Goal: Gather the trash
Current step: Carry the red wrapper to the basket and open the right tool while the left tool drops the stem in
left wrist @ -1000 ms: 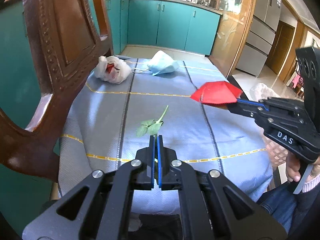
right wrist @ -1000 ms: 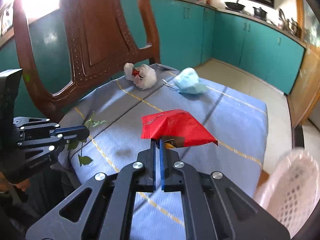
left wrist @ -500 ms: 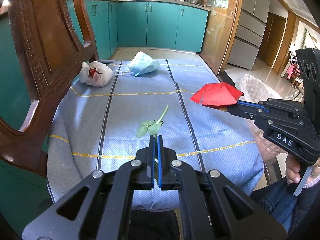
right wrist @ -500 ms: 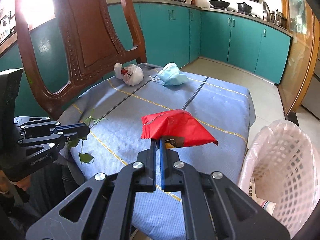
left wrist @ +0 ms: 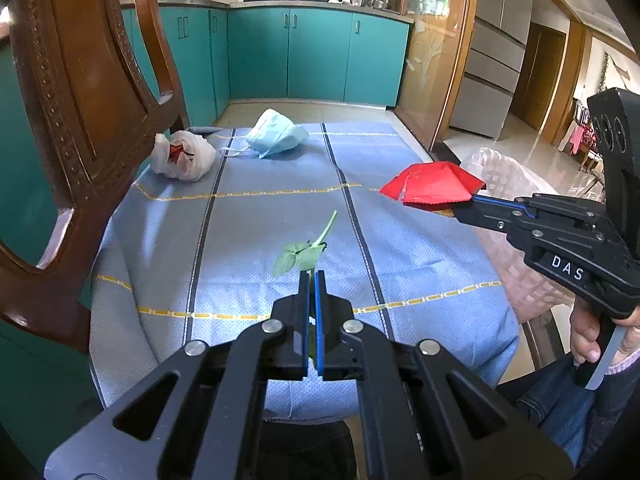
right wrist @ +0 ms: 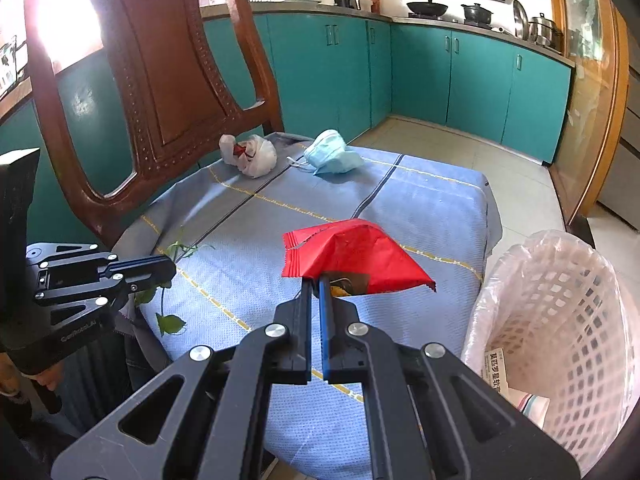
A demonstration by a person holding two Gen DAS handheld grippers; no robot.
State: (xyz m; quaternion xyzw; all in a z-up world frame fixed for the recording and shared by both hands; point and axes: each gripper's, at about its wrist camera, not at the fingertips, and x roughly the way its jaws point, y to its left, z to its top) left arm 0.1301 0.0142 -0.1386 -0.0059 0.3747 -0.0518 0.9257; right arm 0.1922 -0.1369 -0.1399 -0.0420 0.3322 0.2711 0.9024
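right gripper [right wrist: 317, 280] clamped on the near edge of a red snack wrapper [right wrist: 352, 258], held in the air above the cloth-covered table [right wrist: 432, 208], near its right edge. left gripper [left wrist: 311, 276] pinched together on the stalk of a green leafy sprig [left wrist: 306, 250], held above the near edge of the table, leaves forward of the tips and stalk slanting away to the upper right. white lined waste basket [right wrist: 560, 312] on the floor just beside the right edge of the table, mouth open and tilted toward the wrapper; some paper already inside. from the right gripper, basket lying to the right and lower, with nothing between; wrapper's long axis running left to right, its far point aimed toward the basket rim. right hand clearly the nearer of the two to the basket; sprig farther off, across the near edge. likely next: carrying the wrapper rightward over the rim before release. still on the table, at the far left corner beside a wooden chair back [right wrist: 168, 80]: a knotted white plastic bag [right wrist: 250, 156] and a crumpled blue face mask [right wrist: 334, 158], just apart.
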